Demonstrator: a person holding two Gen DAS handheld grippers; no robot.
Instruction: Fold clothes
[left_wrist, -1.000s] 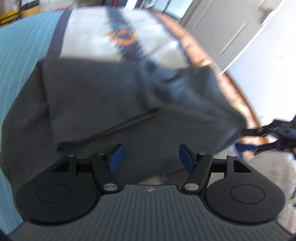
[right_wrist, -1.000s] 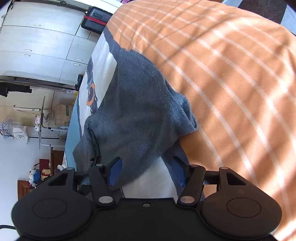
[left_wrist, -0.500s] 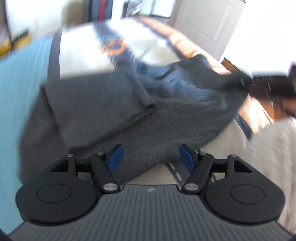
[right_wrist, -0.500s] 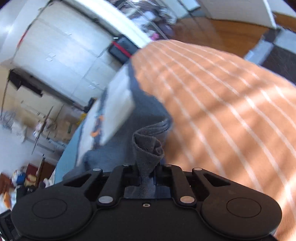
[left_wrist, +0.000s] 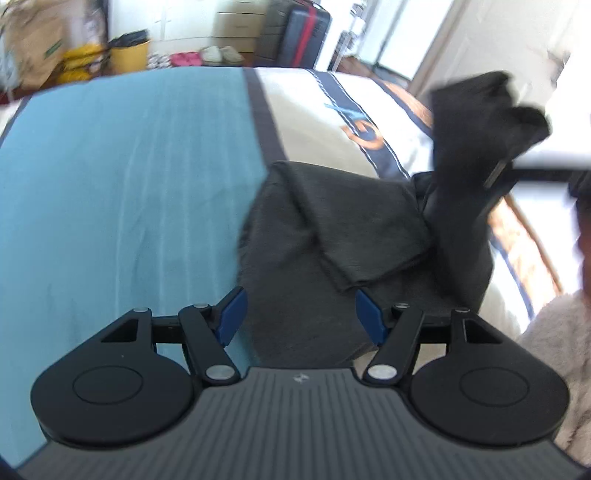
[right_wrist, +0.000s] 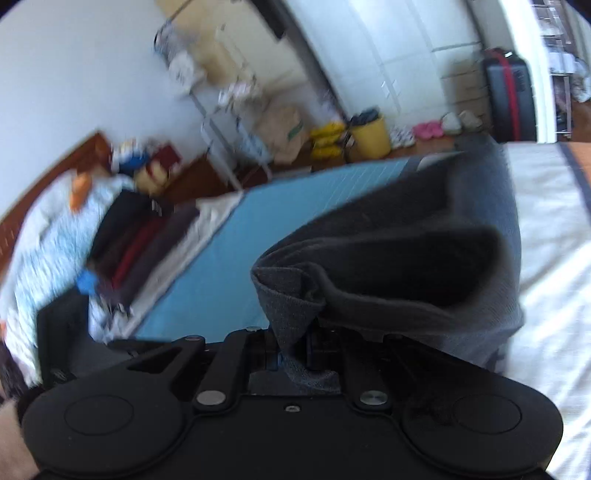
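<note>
A bed (left_wrist: 110, 177) with a blue, cream and orange striped cover fills the scene, and a dark grey garment (left_wrist: 332, 236) lies partly folded on it at the near right, one edge lifted high on the right. The left gripper (left_wrist: 299, 317) hovers above the garment's near edge, fingers spread and empty. The right gripper (right_wrist: 291, 354) is clenched on a bunched fold of the raised cloth.

Your right gripper's fingers (right_wrist: 291, 354) hide under the bunched dark grey knit garment (right_wrist: 424, 266); the cluttered shelves (right_wrist: 229, 96) are blurred.
</note>
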